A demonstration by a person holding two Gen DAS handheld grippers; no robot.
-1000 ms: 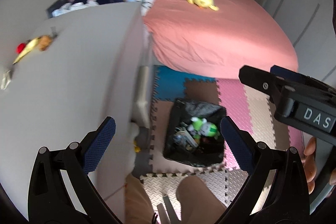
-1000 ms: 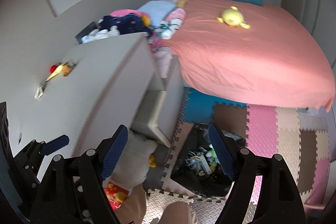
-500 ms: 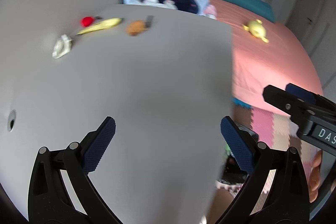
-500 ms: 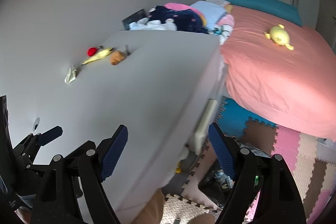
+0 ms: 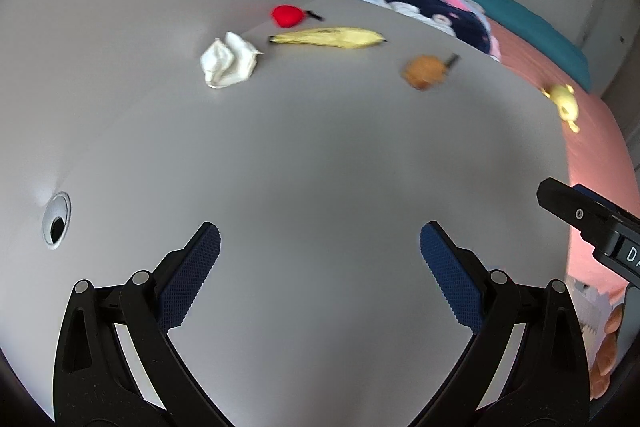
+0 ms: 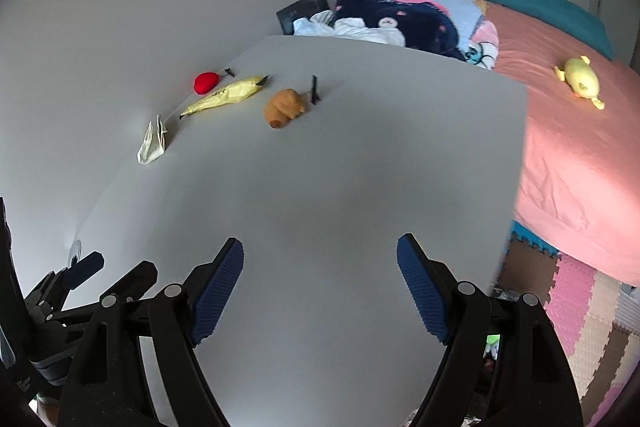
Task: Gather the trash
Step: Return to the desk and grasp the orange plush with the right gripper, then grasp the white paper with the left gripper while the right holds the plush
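Observation:
On the grey desk (image 5: pixel 320 167) (image 6: pixel 320 195), near its far left edge, lie a crumpled white tissue (image 5: pixel 229 60) (image 6: pixel 152 145), a yellow banana peel (image 5: pixel 329 37) (image 6: pixel 225 95), a red toy (image 5: pixel 286 15) (image 6: pixel 205 82) and a small brown plush (image 5: pixel 425 71) (image 6: pixel 285 106). My left gripper (image 5: pixel 320 267) hovers open over the desk's near part, nothing between its blue pads. My right gripper (image 6: pixel 320 291) is also open and empty, just to its right; its body shows at the right edge of the left wrist view.
A round cable hole (image 5: pixel 56 219) sits at the desk's left. A pile of clothes (image 6: pixel 384 19) lies beyond the desk's far end. A pink bed (image 6: pixel 576 131) with a yellow plush (image 6: pixel 579 80) stands to the right, foam floor mats (image 6: pixel 576 307) below it.
Both grippers swung left, away from the black bin on the floor mats and over the desk. The tissue, peel and toys now look larger and nearer. Jaws stayed open.

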